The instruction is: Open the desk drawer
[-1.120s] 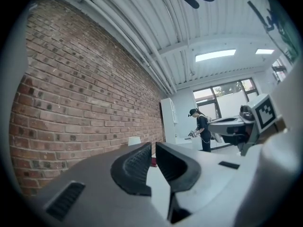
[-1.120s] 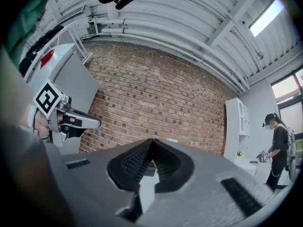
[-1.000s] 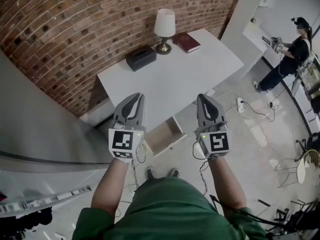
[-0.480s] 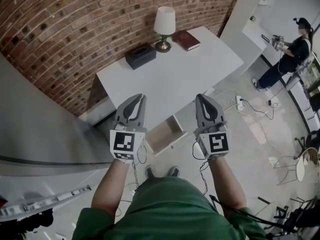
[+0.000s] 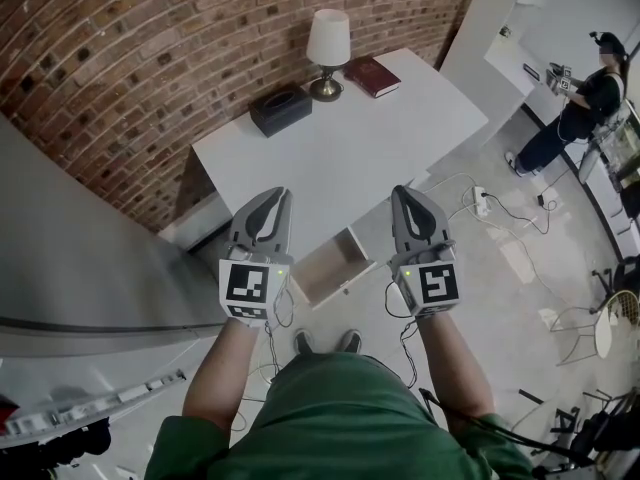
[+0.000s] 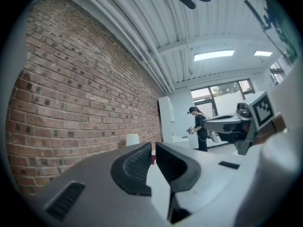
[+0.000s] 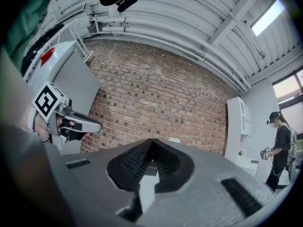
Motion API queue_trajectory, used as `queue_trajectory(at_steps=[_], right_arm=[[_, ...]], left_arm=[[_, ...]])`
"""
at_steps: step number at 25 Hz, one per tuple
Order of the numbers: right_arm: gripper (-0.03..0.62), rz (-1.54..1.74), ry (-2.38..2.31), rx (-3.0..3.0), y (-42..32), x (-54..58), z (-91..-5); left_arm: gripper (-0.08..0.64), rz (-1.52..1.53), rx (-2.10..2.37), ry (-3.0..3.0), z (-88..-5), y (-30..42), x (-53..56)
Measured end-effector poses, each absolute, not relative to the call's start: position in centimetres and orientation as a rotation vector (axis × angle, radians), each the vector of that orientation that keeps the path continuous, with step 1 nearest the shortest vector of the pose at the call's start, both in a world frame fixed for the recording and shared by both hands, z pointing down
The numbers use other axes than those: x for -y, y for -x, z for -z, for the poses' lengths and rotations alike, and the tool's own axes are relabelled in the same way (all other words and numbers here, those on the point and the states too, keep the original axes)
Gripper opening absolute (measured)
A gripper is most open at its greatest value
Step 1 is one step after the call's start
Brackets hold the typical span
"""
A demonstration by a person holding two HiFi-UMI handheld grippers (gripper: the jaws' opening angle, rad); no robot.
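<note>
Change over the last second: none of note. The left claw (image 5: 282,194) and right claw (image 5: 401,193) remain level and side by side, each pressed together and empty, well above the worktop (image 5: 350,158). Desk drawer (image 5: 332,268): under the worktop's near edge, already pulled out, so the task looks done. Clearance: brick wall (image 5: 150,48) behind; lamp (image 5: 327,53), box (image 5: 280,111) and book (image 5: 371,75) at the far edge; open floor (image 5: 480,298) to the right, with cables (image 5: 505,230).

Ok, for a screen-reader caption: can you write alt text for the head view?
Seen from above, a person in a green top holds the left gripper and right gripper before a white desk whose drawer stands open. A lamp, black box and book sit by a brick wall.
</note>
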State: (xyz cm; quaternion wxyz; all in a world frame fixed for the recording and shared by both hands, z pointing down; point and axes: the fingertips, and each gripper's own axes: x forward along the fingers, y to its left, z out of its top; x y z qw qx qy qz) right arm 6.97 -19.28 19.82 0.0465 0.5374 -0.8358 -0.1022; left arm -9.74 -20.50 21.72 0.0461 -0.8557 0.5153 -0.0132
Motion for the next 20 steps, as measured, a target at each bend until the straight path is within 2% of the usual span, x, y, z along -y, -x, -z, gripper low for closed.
queue_trajectory(at_steps=[20], right_arm=[[0.0,0.286,-1.621,2.573,-8.3,19.2,-20.0]], left_arm=[[0.021,0.064,-1.574,2.628,-21.8,8.1,20.3]])
